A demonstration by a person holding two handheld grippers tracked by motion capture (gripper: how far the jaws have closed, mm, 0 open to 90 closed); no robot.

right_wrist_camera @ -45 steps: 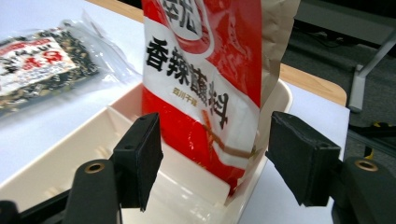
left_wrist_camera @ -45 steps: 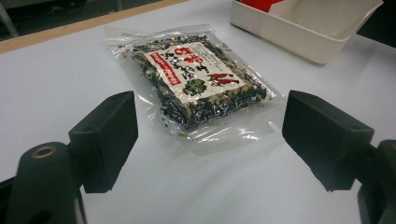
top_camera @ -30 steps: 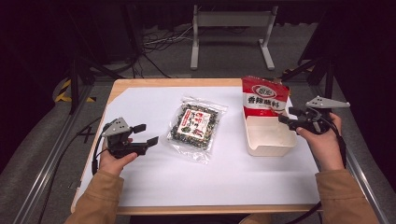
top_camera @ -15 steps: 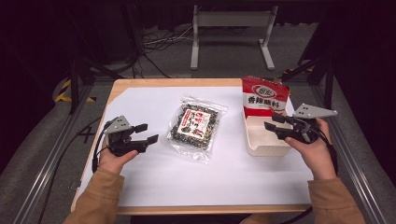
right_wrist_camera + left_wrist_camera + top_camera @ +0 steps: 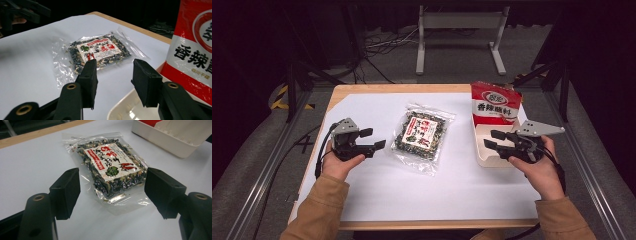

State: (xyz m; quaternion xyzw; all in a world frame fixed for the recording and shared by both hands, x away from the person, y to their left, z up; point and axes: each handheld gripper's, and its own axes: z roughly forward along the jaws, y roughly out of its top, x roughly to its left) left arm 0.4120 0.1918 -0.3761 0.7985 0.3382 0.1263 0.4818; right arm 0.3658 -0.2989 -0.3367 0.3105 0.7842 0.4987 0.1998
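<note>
1. A flat, see-through plastic bag of dark dried bits with a red and white label point(image 5: 422, 136) lies flat on the table, between the two claws and touching neither one.
2. The left claw point(image 5: 374, 139) is held in the person's left hand point(image 5: 339, 161). Its jaws are open and hold nothing. The bag lies just in front of them; in the left gripper view the bag point(image 5: 110, 167) shows in the gap between the two black jaws, a little way ahead on the white top.
3. The right claw point(image 5: 492, 139) is held in the person's right hand point(image 5: 537, 167). Its jaws are open too, and empty. They point toward the bag, which lies ahead of them and apart from them; the right gripper view shows the bag point(image 5: 98, 52) past the jaw tips.
4. The right claw's jaws are over the near part of a white plastic tray with rounded corners point(image 5: 483, 159). The tray's pale rim point(image 5: 117, 110) shows right under the jaws.
5. A tall red and white snack bag with big dark letters point(image 5: 496, 104) stands at the far end of the tray, beyond the right claw and a bit to its side.
6. Everything sits on a wooden table with a white sheet over its top point(image 5: 412, 185).
7. Both of the person's sleeves are tan.
</note>
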